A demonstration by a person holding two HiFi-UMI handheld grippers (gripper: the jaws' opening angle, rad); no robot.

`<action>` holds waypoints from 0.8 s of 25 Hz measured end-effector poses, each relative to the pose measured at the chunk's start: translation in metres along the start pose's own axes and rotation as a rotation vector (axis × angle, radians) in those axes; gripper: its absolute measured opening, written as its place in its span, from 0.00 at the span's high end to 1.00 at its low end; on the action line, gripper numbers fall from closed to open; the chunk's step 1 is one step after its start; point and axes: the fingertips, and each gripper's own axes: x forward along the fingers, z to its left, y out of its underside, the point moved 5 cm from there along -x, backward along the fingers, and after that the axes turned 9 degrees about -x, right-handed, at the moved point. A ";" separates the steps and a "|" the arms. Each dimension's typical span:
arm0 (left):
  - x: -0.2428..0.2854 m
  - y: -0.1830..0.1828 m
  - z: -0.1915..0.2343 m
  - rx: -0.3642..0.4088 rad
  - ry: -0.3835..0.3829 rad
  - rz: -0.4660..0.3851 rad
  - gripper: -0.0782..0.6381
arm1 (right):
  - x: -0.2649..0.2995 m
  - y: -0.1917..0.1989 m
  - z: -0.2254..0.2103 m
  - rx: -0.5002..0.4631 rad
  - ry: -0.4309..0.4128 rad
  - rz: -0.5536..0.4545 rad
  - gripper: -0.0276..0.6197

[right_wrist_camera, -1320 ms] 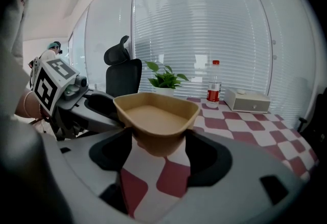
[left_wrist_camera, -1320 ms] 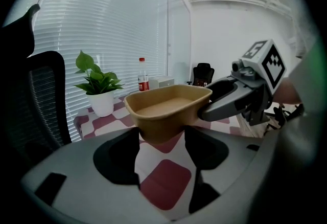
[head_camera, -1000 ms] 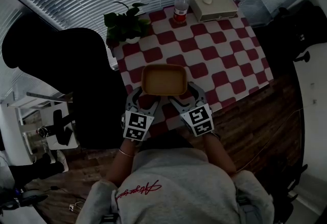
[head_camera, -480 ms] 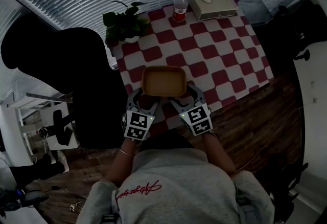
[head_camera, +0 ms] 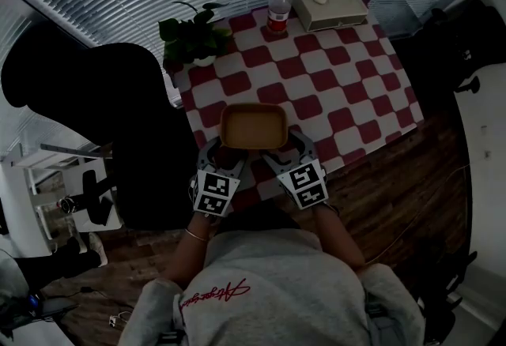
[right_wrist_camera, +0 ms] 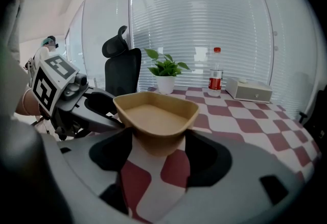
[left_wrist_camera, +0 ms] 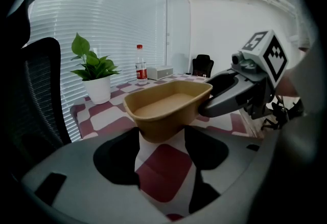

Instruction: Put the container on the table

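Seen from above, a person leans over a red-and-white checked surface (head_camera: 348, 92). Between the two tools, at the near edge of that surface, is a shallow tan container (head_camera: 253, 125), rectangular with rounded corners and empty.

The left hand-held gripper (head_camera: 224, 153) has its jaws spread wide and pressed against the container's near left end. The right hand-held gripper (head_camera: 286, 148) clasps the near right end the same way. In each gripper view the container's narrow lower wall sits wedged between the two dark pads.

The container appears to be raised a little above the cloth, though we cannot be sure its base is off the surface.

On the far side stand a plant (head_camera: 190, 36), a bottle (head_camera: 279, 9) and a pale box (head_camera: 330, 8), all well apart from the container.

We judge the container to be light and thin-walled, fairly stiff, with smooth sloping sides that could slide out of a loose grip. The two ends just under the rim look the best places to hold it, squeezing gently and keeping both sides level.
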 end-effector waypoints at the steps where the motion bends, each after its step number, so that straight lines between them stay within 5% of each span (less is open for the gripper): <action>1: 0.000 0.001 0.000 0.000 0.001 0.004 0.49 | 0.000 0.001 0.000 0.000 -0.001 0.002 0.45; 20: 0.005 0.008 0.003 0.015 0.012 0.040 0.49 | 0.009 0.008 0.002 0.011 -0.015 0.059 0.45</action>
